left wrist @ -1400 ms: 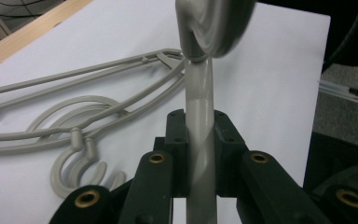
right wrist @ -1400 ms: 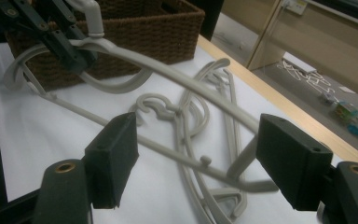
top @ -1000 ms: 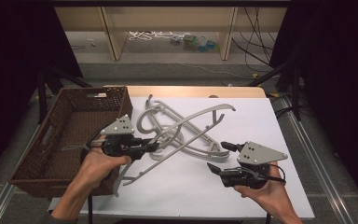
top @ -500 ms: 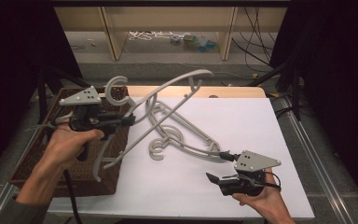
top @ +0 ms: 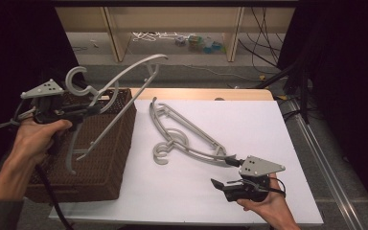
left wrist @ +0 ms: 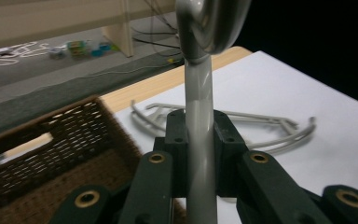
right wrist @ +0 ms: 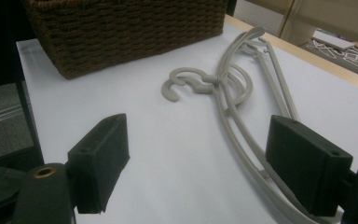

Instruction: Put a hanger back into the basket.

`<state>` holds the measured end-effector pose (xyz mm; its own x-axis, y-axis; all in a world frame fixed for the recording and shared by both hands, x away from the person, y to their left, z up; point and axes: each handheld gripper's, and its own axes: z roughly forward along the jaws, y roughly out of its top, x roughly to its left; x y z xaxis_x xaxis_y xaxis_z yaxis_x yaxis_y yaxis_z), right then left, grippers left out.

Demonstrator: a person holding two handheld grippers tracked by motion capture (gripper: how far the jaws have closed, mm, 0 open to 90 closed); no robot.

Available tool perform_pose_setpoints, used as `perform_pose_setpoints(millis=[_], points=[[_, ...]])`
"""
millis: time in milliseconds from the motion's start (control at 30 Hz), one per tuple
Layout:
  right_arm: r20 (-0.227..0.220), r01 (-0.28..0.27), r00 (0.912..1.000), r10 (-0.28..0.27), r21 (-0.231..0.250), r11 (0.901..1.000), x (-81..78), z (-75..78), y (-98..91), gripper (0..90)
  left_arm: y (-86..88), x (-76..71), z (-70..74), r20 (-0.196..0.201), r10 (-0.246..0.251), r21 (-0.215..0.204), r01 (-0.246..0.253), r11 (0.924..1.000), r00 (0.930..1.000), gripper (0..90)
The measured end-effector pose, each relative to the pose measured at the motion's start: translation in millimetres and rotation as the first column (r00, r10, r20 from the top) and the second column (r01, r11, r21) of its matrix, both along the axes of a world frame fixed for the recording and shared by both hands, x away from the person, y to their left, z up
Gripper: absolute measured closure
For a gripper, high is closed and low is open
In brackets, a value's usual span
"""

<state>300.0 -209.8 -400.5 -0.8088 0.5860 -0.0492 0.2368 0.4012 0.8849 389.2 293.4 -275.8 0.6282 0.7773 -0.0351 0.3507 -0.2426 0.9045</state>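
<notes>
Over the brown wicker basket [top: 110, 158], left gripper [top: 84, 111] pinches a grey plastic hanger [top: 120, 79]; right gripper [top: 225, 172] spread, jaws just opening, nothing between.

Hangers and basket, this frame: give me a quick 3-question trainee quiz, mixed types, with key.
1. True or false: the left claw is shut on a grey hanger held in the air above the wicker basket.
2. Multiple choice: where do the other hangers lie? A) in the basket B) on the white sheet C) on the floor
3. Fill in: the right claw stands ____, with nothing pressed between its pads.

Key: 1 true; 2 B; 3 open. The right claw's jaws have just been opening; one hanger's arm runs close by the right-hand pad in the right gripper view, not gripped.
</notes>
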Motion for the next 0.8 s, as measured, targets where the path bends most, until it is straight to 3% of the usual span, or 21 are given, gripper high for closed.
perform_pose_setpoints(millis=[167, 400, 800], points=[[-0.009, -0.011, 0.9999, 0.011, -0.001, 0.9999, 0.4, -1.5, 0.9, 22.3, 24.2, 3.1, -11.9, -0.012, 0.053, -0.006, -0.054, 0.9985, 0.9985, 79.3], [-0.014, -0.005, 0.9999, 0.005, -0.001, 1.0000, 1.9, -3.5, 1.6, 22.4, 47.4, 2.6, -28.0, -0.028, 0.080, -0.006, -0.080, 0.9968, 0.9964, 79.3], [-0.022, 0.000, 0.9998, 0.000, -0.010, 1.0000, 3.4, -5.7, 0.1, 22.3, 75.1, 1.1, -54.6, -0.069, 0.098, 0.073, -0.093, 0.9930, 0.9928, 79.3]])
